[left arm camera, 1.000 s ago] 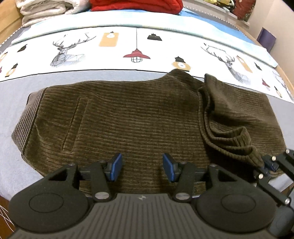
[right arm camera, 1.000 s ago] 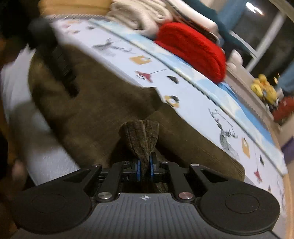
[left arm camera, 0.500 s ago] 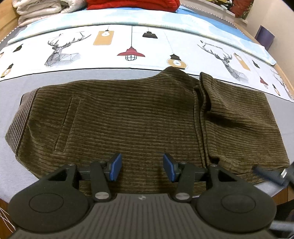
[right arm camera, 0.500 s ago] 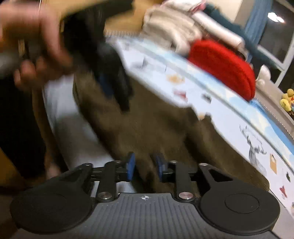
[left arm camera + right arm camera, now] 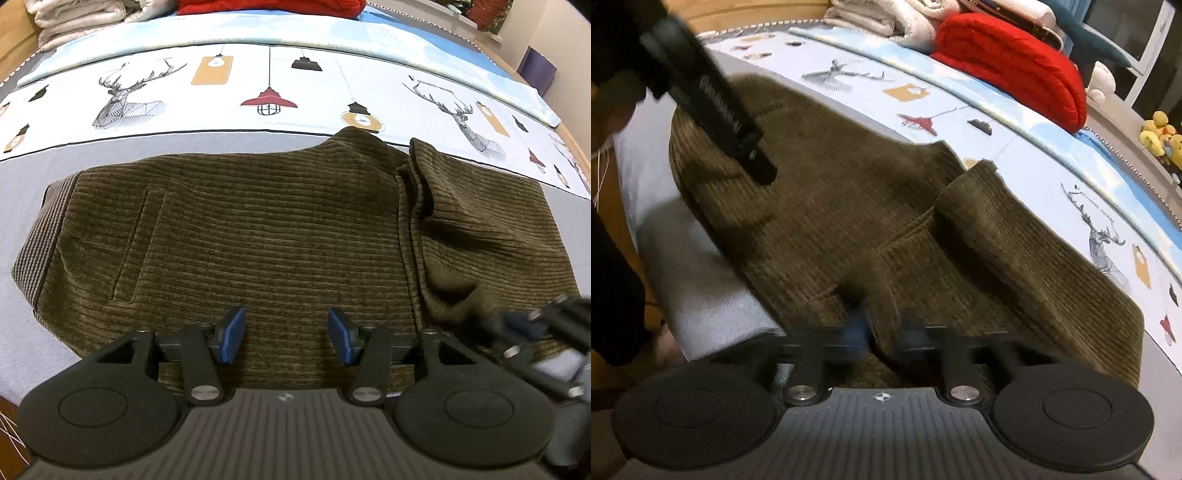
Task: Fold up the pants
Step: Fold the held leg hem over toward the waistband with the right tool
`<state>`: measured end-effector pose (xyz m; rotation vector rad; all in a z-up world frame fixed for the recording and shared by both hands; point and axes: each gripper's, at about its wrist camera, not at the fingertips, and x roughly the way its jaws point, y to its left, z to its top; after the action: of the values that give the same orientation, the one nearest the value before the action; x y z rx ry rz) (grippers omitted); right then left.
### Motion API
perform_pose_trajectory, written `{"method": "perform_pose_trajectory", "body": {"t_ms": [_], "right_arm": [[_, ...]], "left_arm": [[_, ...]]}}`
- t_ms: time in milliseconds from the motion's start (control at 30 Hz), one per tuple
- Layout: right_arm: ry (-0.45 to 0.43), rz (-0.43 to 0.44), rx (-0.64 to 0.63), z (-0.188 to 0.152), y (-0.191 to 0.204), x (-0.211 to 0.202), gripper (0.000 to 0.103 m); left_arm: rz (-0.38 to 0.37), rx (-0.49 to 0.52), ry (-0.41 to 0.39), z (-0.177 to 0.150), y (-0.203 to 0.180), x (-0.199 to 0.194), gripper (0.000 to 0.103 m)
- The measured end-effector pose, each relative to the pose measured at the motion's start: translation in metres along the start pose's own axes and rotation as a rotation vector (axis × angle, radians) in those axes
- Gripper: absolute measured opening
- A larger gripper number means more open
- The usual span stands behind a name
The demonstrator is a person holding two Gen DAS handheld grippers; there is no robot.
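Pants: I see the brown corduroy pants lying flat on the bed, waistband to my left, legs already doubled back so a second layer sits on the right half.
Bed cover: the far edge of the pants overlaps the printed sheet with deer and lamps; the near edge runs close to the mattress edge under my grippers.
Left gripper: my left gripper hovers over the near edge of the pants, jaws about half apart, nothing between the blue pads.
Right gripper: my right gripper is blurred; its jaws are closing, and a raised pinch of corduroy stands between them at the near edge of the folded layer. I judge it is taking hold, not yet firmly.
Handling: I expect thick, soft cloth with some weight; it should drape and sag rather than hold shape, and the ribs ought to give the pads decent purchase.
Where to grip: I would pinch through both layers at the near edge, one gripper at each side.
Risk: taking only the top layer would likely peel the fold open.
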<state>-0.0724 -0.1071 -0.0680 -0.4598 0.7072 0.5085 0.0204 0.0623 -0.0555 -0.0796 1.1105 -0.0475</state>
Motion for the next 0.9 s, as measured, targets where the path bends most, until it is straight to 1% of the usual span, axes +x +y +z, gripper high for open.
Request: {"method": "perform_pose_trajectory", "body": {"t_ms": [67, 133, 167, 233, 267, 300, 333, 367, 400, 433, 467, 500, 633, 700, 733, 767, 800, 833, 900], "right_arm": [[-0.081, -0.008, 0.029, 0.007, -0.007, -0.020, 0.011], [-0.124, 0.025, 0.025, 0.008, -0.012, -0.034, 0.011], [-0.107, 0.053, 0.007, 0.005, -0.011, -0.036, 0.011], [-0.004, 0.121, -0.036, -0.007, -0.004, -0.027, 0.016], [0.030, 0.116, -0.091, -0.013, 0.005, -0.022, 0.020], [0.034, 0.097, -0.134, -0.017, 0.013, -0.020, 0.021], [0.022, 0.076, -0.167, -0.020, 0.019, -0.020, 0.026], [0.009, 0.067, -0.176, -0.019, 0.022, -0.021, 0.036], [-0.002, 0.072, -0.170, -0.019, 0.023, -0.023, 0.042], [-0.013, 0.079, -0.164, -0.018, 0.023, -0.024, 0.052], [-0.015, 0.078, -0.170, -0.018, 0.025, -0.026, 0.055], [-0.012, 0.069, -0.185, -0.017, 0.027, -0.025, 0.055], [0.024, 0.042, -0.253, -0.020, 0.038, -0.010, 0.056], [0.040, -0.003, -0.301, -0.021, 0.040, -0.001, 0.053], [0.050, -0.007, -0.296, -0.020, 0.039, 0.002, 0.047], [0.048, 0.019, -0.251, -0.015, 0.031, 0.000, 0.041], [0.040, 0.038, -0.205, -0.011, 0.025, -0.004, 0.037], [0.025, 0.059, -0.149, -0.006, 0.016, -0.009, 0.029], [-0.004, 0.081, -0.048, 0.002, -0.003, -0.019, 0.022]], "left_arm": [[-0.003, 0.000, -0.003, 0.000, 0.000, 0.000, 0.055], [-0.005, 0.003, -0.004, 0.001, -0.001, 0.000, 0.055], [-0.007, 0.006, -0.004, 0.002, -0.002, 0.000, 0.055], [-0.007, 0.010, -0.003, 0.002, -0.004, 0.001, 0.055], [-0.008, 0.010, -0.003, 0.002, -0.004, 0.001, 0.055], [-0.011, 0.008, -0.003, 0.002, -0.005, 0.001, 0.055], [-0.015, 0.008, -0.003, 0.002, -0.006, 0.001, 0.055], [-0.018, 0.011, -0.003, 0.001, -0.007, 0.000, 0.055], [-0.019, 0.015, -0.003, 0.001, -0.007, 0.000, 0.055], [-0.018, 0.022, -0.003, 0.000, -0.008, 0.000, 0.055], [-0.017, 0.026, -0.002, 0.000, -0.008, 0.001, 0.055], [-0.016, 0.027, 0.000, 0.000, -0.008, 0.001, 0.055], [-0.013, 0.012, 0.003, -0.002, -0.003, 0.001, 0.055], [-0.013, 0.009, 0.004, -0.002, -0.001, 0.000, 0.055], [-0.014, 0.007, 0.004, -0.001, -0.001, 0.000, 0.055], [-0.016, 0.004, 0.003, -0.001, 0.000, 0.000, 0.055], [-0.019, 0.001, 0.002, 0.000, 0.001, -0.001, 0.055], [-0.022, -0.002, 0.000, 0.000, 0.001, -0.001, 0.055], [-0.026, -0.014, -0.004, 0.002, 0.003, -0.002, 0.055]]}}
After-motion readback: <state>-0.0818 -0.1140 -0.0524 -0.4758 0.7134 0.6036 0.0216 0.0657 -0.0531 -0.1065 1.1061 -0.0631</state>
